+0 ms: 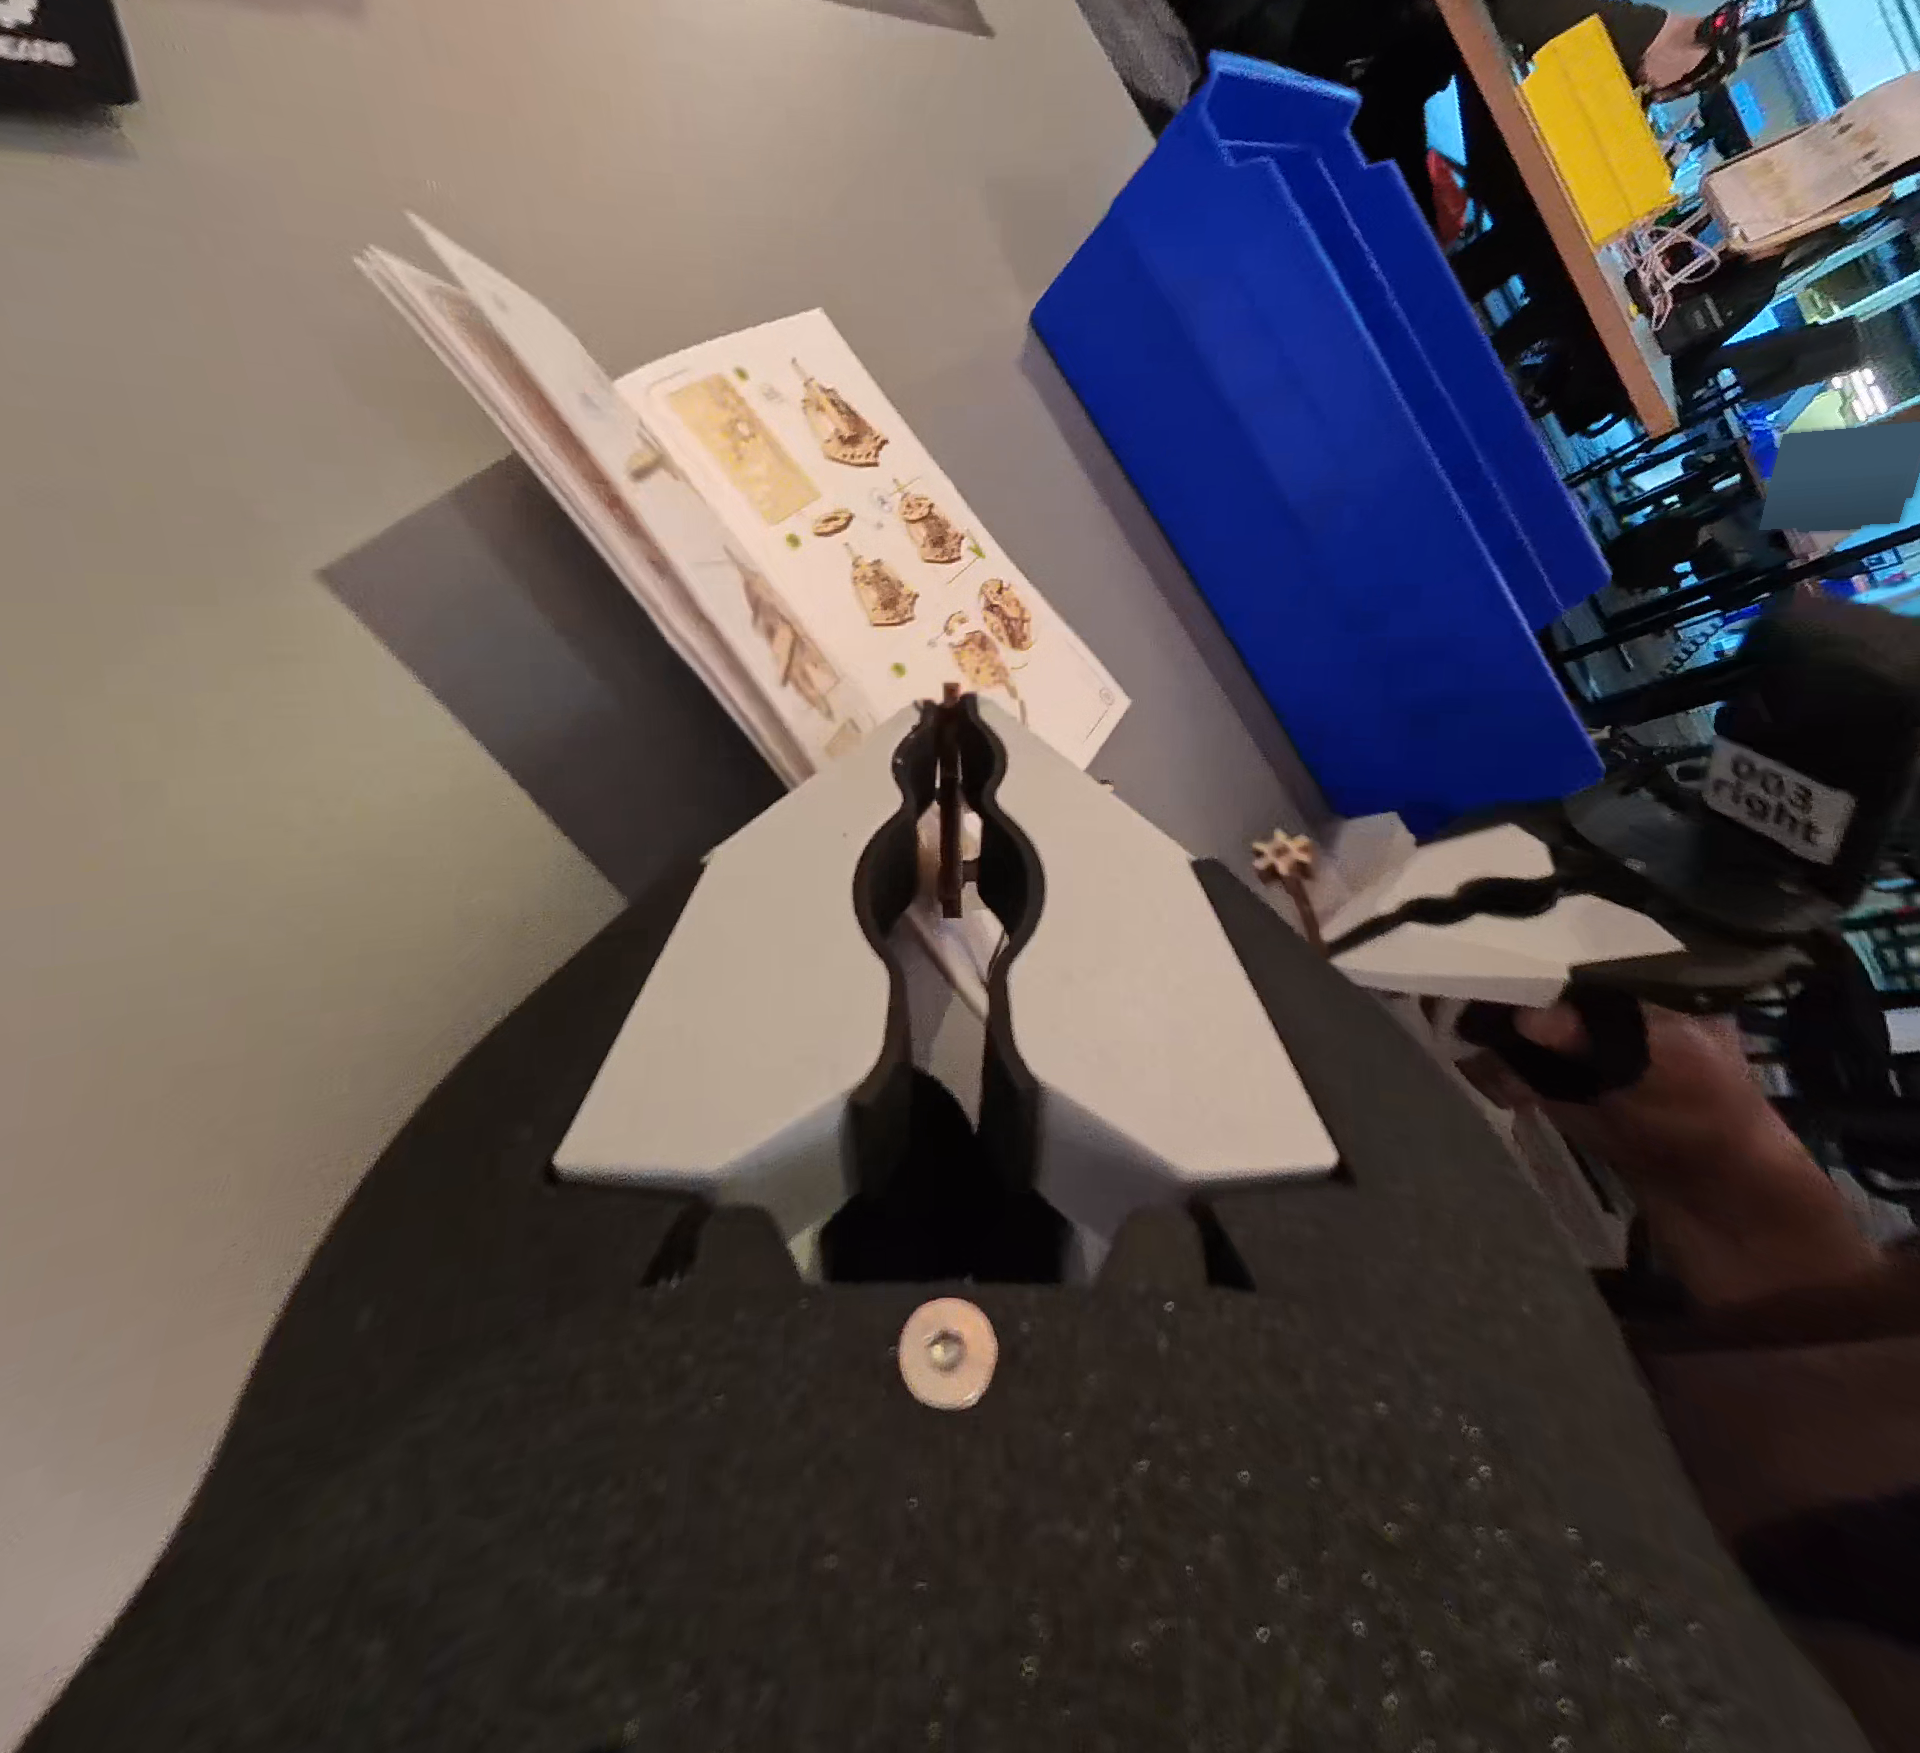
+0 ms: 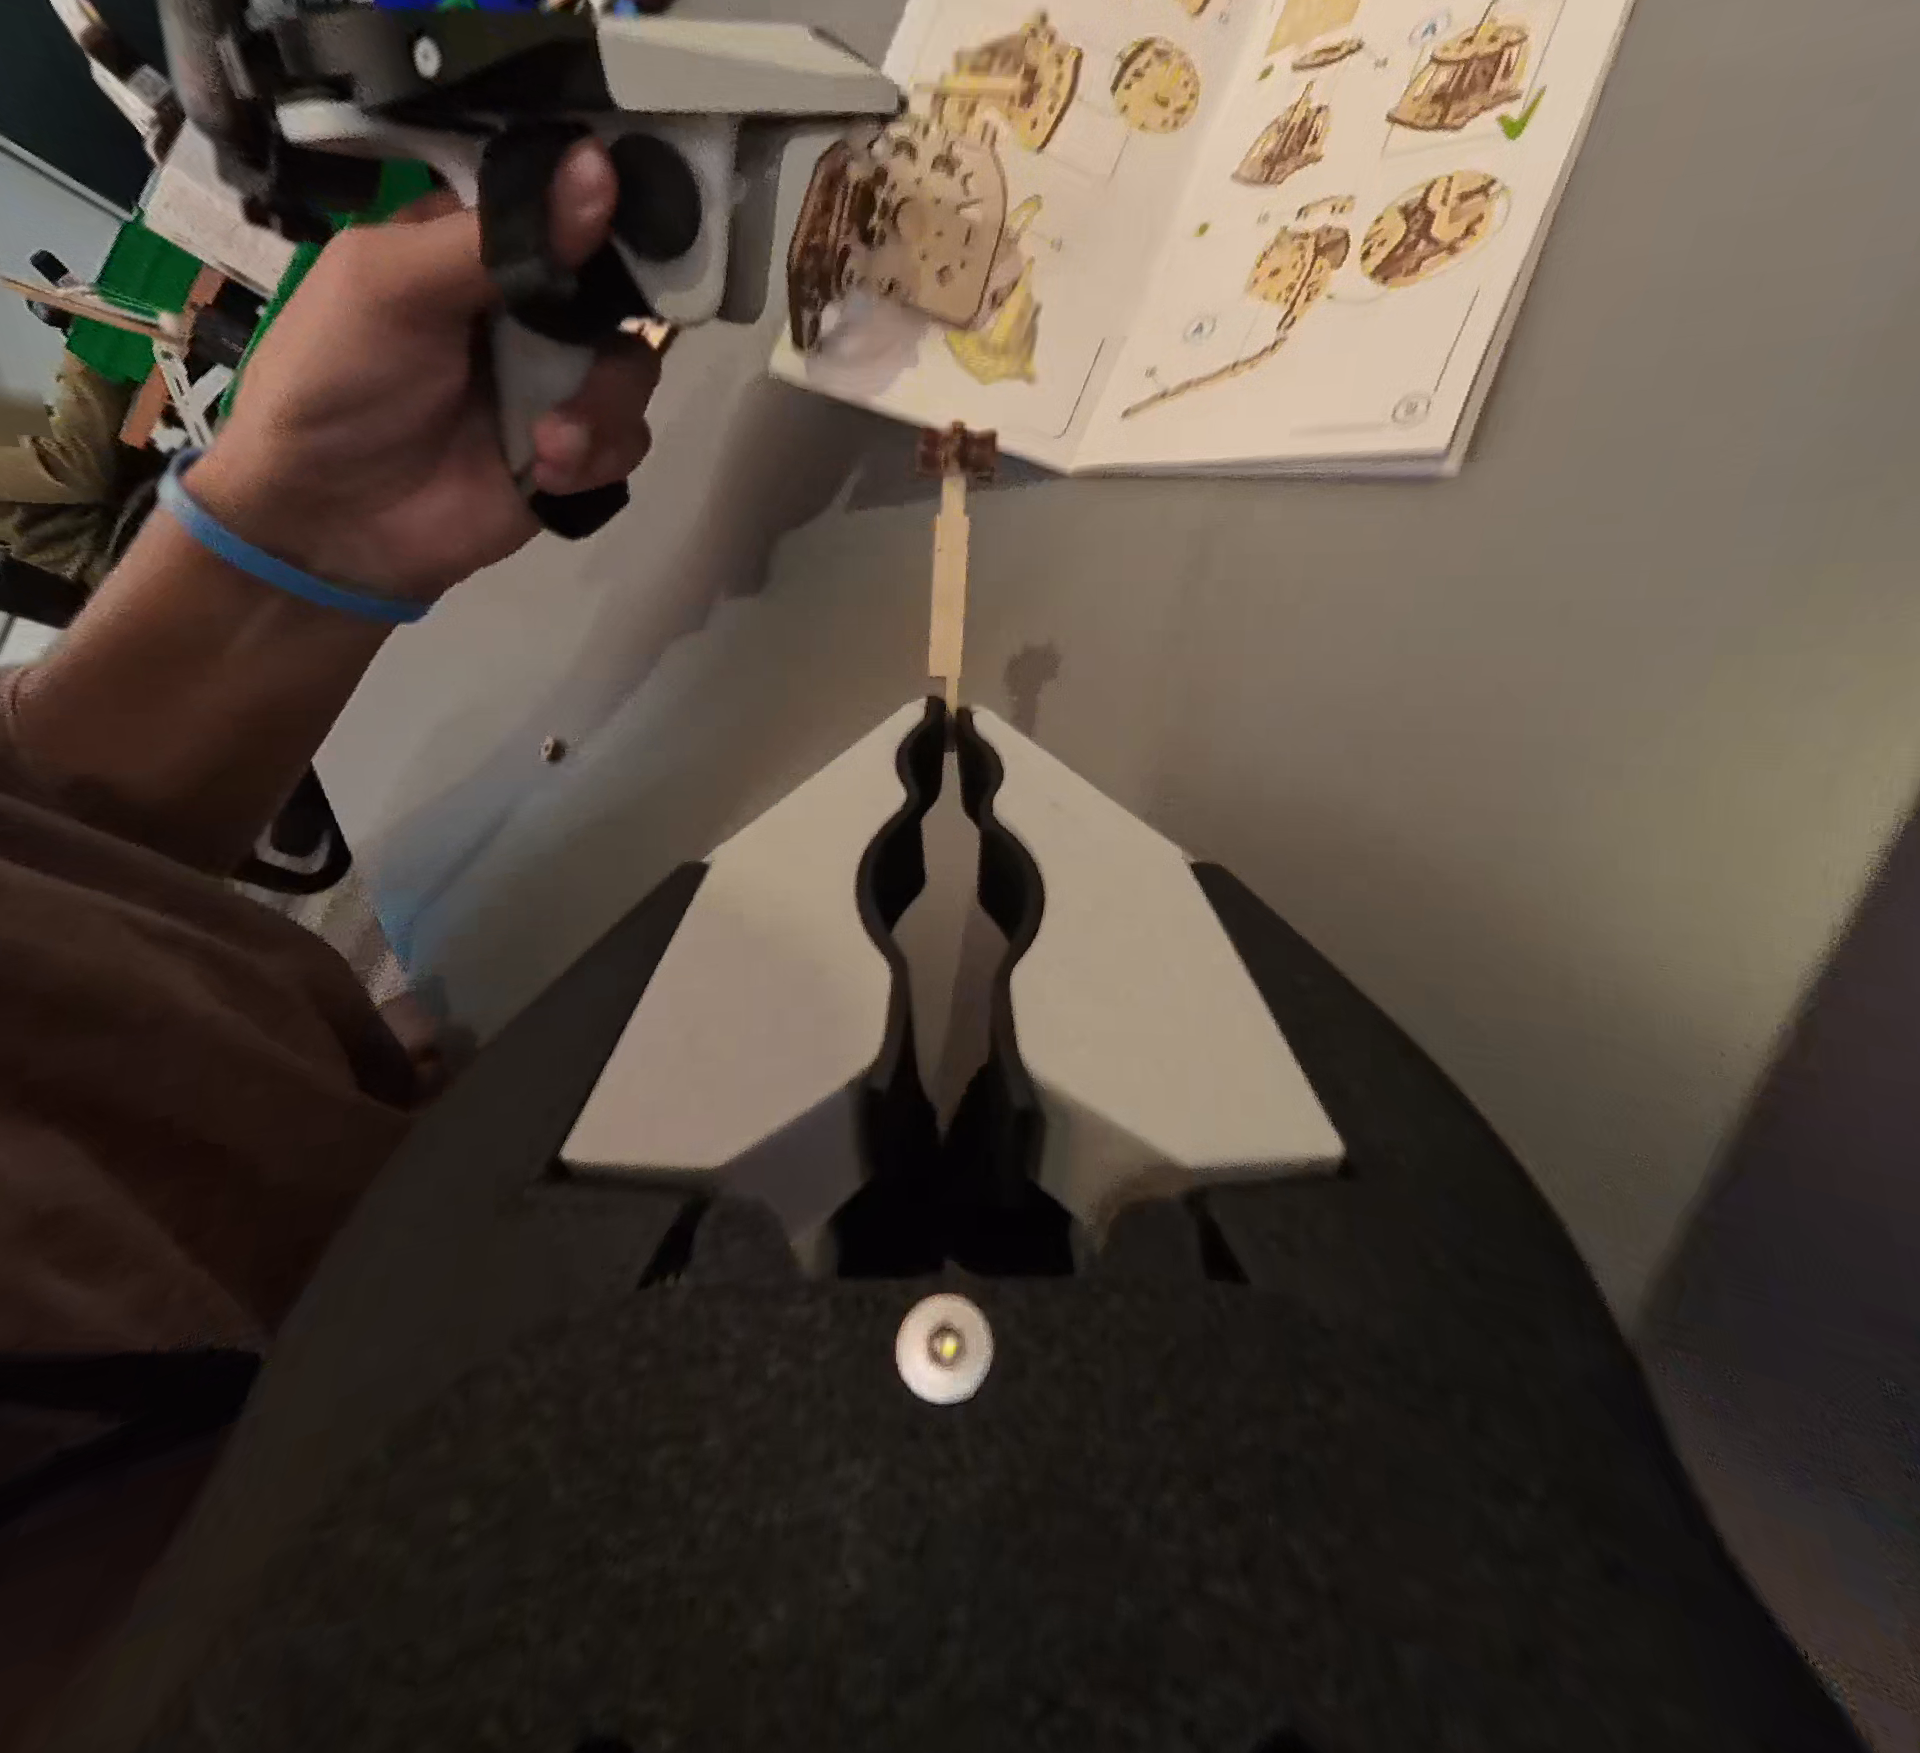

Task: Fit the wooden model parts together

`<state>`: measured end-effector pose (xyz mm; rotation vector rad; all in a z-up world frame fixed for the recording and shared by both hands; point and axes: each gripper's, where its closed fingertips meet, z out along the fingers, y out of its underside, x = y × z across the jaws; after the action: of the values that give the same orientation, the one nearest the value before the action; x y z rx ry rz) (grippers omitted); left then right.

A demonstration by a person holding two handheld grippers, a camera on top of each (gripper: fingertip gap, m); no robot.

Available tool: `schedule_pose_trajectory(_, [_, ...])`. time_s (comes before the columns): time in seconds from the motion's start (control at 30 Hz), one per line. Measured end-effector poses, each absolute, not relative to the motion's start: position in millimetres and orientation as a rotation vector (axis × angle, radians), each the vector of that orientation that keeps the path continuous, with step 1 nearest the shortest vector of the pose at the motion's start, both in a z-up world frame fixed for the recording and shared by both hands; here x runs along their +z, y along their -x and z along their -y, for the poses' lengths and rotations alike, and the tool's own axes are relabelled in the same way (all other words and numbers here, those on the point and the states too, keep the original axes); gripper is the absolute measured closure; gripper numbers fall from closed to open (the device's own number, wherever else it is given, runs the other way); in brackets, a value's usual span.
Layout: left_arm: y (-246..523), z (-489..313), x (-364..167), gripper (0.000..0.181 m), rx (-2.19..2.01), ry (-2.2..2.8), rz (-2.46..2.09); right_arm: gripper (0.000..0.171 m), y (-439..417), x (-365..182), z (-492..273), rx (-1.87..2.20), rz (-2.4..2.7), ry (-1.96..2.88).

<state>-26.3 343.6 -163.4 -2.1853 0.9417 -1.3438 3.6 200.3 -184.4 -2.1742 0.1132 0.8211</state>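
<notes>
My left tongs (image 1: 948, 727) pinch the part-built wooden body (image 2: 899, 233); my right tongs (image 2: 948, 716) pinch the stick (image 2: 949, 591). They sit apart, not yet joined.

rounded wooden model body (image 2: 899, 233): laser-cut, dark burnt edges, up in the air over the booklet | thin wooden stick (image 2: 949, 597): pale, small dark gear-like piece (image 2: 955, 450) on its far end, pointing straight out

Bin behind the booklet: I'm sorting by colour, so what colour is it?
The bin is solid blue, clearest in the left wrist view.
</notes>
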Motion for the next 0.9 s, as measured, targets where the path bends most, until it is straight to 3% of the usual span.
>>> schedule_pose_trajectory(0.23, [37.0, -353.0, -184.2, 0.180, -1.385, 2.239, -0.916, 0.170, -7.3, -180.0, -258.0, 0.779, -0.143, 2.189])
schedule_pose_trajectory(0.9, [39.6, -347.7, -196.4, 0.180, -1.665, 2.249, -0.756, 0.170, 4.8, -214.0, -255.0, 0.633, -0.085, 2.238])
